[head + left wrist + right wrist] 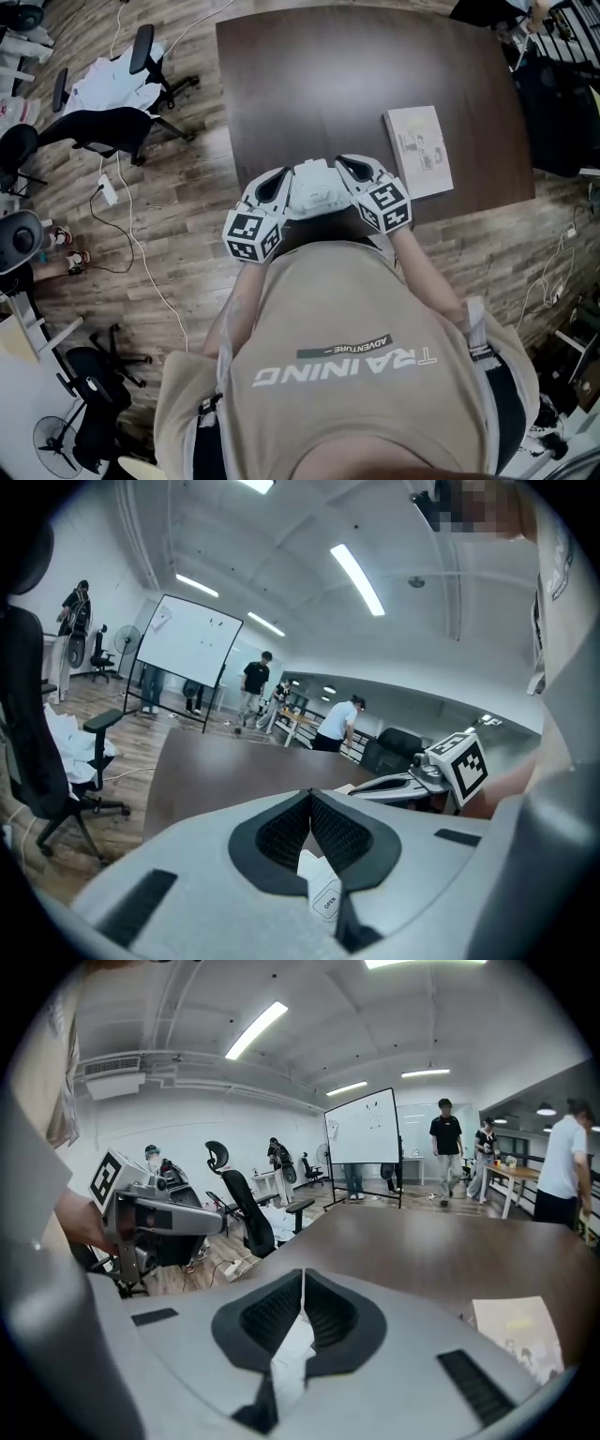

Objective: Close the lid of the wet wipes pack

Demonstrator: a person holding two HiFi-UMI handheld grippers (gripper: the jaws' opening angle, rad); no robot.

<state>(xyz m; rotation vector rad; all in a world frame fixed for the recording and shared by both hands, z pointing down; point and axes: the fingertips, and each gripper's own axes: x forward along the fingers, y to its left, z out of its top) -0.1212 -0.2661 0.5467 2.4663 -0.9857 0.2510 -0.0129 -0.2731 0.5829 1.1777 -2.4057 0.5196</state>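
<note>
The white wet wipes pack (315, 185) is held in the air at the near edge of the table, between both grippers and close to the person's chest. My left gripper (285, 180) is shut on the pack's white flap with the printed "OPEN" tab (325, 899), which sits between the dark pads (281, 834). My right gripper (343, 167) is shut on a soft white edge of the pack (292, 1354). Each gripper shows in the other's view: the right gripper (412, 782) and the left gripper (155, 1215). Whether the lid lies flat is hidden.
The dark brown table (309, 84) stretches ahead, with a pale booklet (419, 150) at its near right. Black office chairs (112, 127) and cables lie on the wooden floor to the left. Far off stand a whiteboard (364, 1127) and several people.
</note>
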